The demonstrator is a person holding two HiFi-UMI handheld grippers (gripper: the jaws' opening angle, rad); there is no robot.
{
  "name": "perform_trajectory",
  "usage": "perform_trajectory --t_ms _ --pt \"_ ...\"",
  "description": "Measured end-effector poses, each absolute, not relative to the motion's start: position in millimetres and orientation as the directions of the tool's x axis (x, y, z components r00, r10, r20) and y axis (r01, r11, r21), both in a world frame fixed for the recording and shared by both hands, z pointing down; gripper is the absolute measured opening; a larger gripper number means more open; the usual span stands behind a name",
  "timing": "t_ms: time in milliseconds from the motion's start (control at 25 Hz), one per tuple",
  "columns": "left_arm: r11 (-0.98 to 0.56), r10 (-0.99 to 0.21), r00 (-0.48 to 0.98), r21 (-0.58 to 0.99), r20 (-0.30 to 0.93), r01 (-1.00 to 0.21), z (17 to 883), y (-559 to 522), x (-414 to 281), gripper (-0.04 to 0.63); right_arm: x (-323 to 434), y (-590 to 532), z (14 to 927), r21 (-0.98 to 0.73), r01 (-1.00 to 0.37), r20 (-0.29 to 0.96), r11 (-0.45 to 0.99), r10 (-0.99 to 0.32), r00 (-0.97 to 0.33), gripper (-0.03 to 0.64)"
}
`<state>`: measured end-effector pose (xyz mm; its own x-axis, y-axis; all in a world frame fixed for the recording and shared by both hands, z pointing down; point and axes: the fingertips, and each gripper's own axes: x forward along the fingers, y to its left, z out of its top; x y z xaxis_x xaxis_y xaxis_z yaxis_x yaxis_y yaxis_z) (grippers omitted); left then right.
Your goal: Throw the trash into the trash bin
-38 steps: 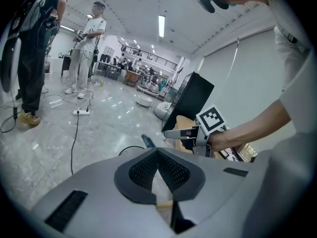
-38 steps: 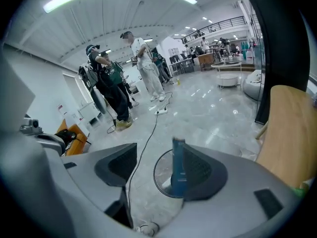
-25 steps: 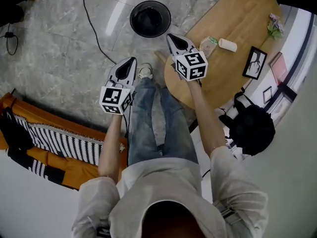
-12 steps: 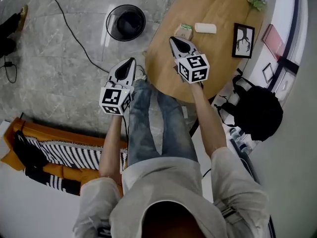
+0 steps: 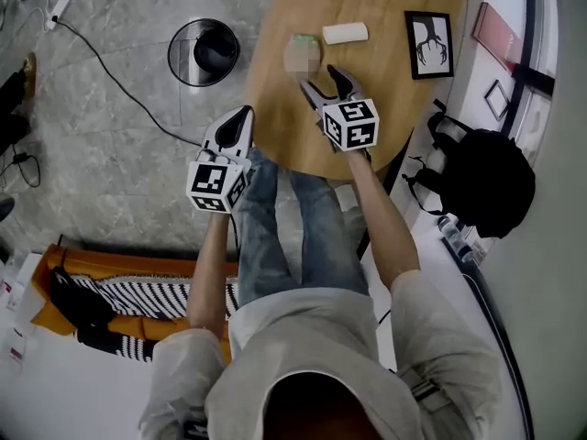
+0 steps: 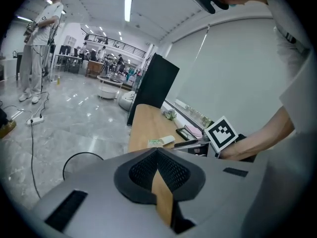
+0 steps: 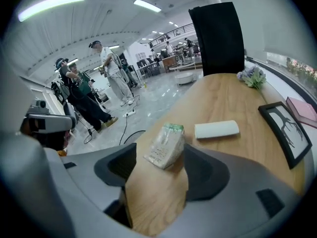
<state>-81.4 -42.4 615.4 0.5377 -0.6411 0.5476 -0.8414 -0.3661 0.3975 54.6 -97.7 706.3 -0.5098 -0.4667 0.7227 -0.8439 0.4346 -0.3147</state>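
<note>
The trash, a small crumpled packet (image 5: 301, 53) (image 7: 166, 145) with green print, lies on the oval wooden table (image 5: 385, 117). My right gripper (image 5: 324, 81) (image 7: 159, 170) hovers over the table just short of the packet. Its jaws have just been opening and stand open with only bare wood between them. My left gripper (image 5: 235, 126) (image 6: 157, 155) is shut and empty, off the table's near edge above the person's legs. The black round trash bin (image 5: 204, 52) (image 6: 74, 158) stands on the floor left of the table.
On the table beyond the packet lie a white roll (image 5: 345, 33) (image 7: 216, 129), a black picture frame (image 5: 428, 44) (image 7: 287, 128) and a small bunch of flowers (image 7: 253, 76). A cable (image 5: 110, 71) runs across the grey floor. A black backpack (image 5: 491, 186) sits at right. People stand far off.
Both grippers have travelled toward the table; the right one now sits over the wood close to the packet, and its jaws, shut before, are spread apart. The left stays shut.
</note>
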Motion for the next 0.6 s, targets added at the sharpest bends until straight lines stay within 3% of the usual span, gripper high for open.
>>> perform_trajectory --t_ms 120,600 --pt "-0.355 -0.64 0.534 0.403 0.553 -0.844 618 -41 -83 0.018 57 -89 719 -0.275 -0.873 0.763 0.404 -0.461 -0.454 0.322" --pt "-0.332 -0.628 0.52 0.406 0.579 -0.852 629 -32 -108 0.018 30 -89 753 -0.211 -0.939 0.82 0.272 -0.473 -0.322 0.347"
